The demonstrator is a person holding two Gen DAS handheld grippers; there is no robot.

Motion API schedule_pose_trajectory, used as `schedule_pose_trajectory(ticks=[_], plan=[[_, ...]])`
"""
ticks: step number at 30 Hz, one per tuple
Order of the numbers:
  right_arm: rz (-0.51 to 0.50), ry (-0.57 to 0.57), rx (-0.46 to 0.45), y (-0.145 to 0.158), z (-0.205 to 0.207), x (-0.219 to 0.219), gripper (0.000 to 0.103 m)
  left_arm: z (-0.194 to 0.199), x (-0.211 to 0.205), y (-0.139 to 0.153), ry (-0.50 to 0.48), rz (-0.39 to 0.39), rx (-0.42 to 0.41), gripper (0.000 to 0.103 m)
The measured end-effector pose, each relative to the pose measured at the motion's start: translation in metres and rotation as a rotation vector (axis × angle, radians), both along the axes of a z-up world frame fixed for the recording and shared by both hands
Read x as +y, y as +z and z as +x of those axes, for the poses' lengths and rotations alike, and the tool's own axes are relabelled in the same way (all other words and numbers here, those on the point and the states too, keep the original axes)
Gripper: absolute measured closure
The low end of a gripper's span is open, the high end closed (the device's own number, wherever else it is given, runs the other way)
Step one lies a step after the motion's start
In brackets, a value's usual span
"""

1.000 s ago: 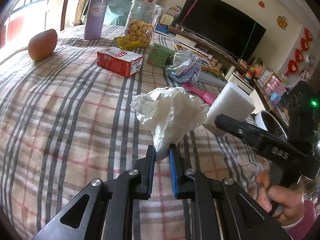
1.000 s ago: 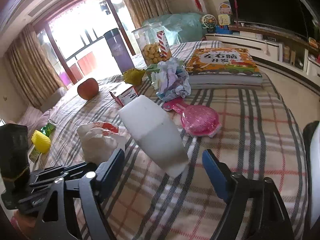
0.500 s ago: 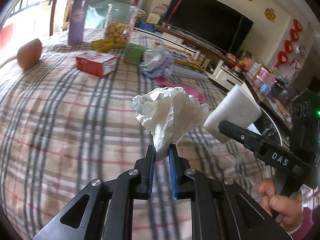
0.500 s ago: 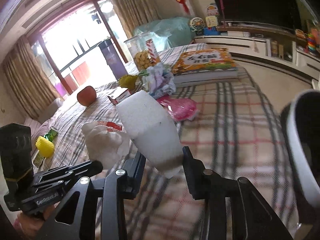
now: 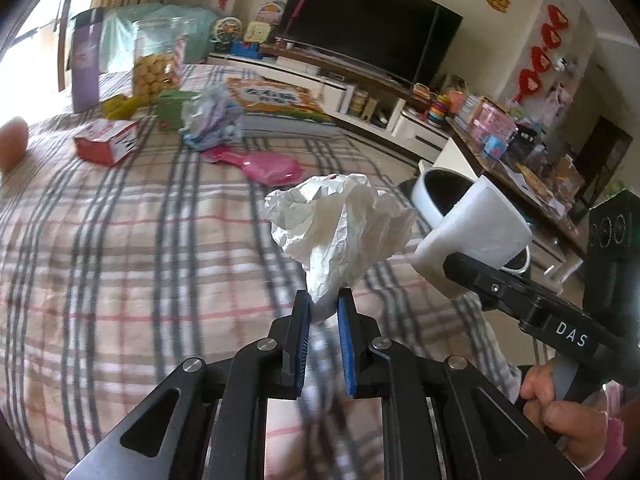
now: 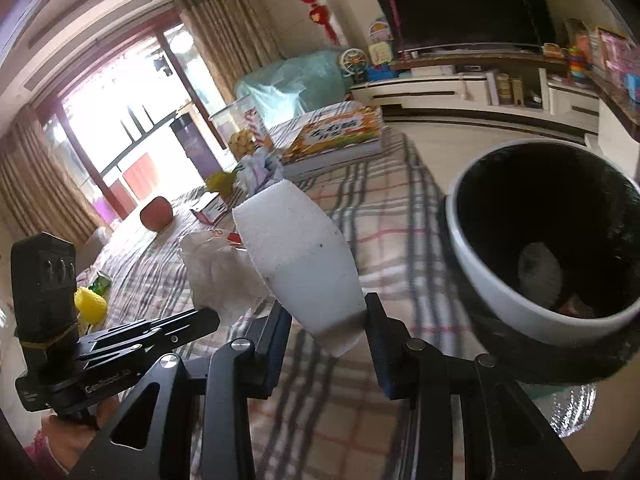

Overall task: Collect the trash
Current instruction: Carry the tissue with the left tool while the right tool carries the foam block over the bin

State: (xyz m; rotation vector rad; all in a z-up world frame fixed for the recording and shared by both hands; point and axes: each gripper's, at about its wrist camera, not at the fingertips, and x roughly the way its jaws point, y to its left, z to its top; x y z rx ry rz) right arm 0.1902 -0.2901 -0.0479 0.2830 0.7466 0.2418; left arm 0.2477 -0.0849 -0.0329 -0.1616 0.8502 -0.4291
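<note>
My left gripper (image 5: 323, 312) is shut on a crumpled white paper wad (image 5: 340, 228) and holds it above the checked tablecloth (image 5: 120, 248). My right gripper (image 6: 326, 320) is shut on a white foam block (image 6: 298, 256), also seen in the left wrist view (image 5: 476, 232). A white trash bin with a black liner (image 6: 540, 248) stands just past the table's right edge, close to the foam block. It holds some trash. A crumpled blue-white wrapper (image 5: 212, 120) lies farther back on the table.
On the table are a red-white box (image 5: 106, 142), a pink flat item (image 5: 264, 164), a green box (image 5: 172, 108), a cookie jar (image 5: 158, 60), a purple bottle (image 5: 84, 64), a book (image 6: 340, 132) and an apple (image 6: 156, 213). A TV stand lies beyond.
My right gripper closed on the foam block and lifted it. Both grippers moved right toward the table edge, and the trash bin came into close view.
</note>
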Motion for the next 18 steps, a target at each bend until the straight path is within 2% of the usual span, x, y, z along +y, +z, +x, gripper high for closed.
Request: schedule_pose_trajectory(ticks=[18], plan=[[0.002, -0.156, -0.02, 0.015, -0.026, -0.071, 0.066, 0.02, -0.064, 0.01, -0.12, 0.022, -0.031, 0.091]])
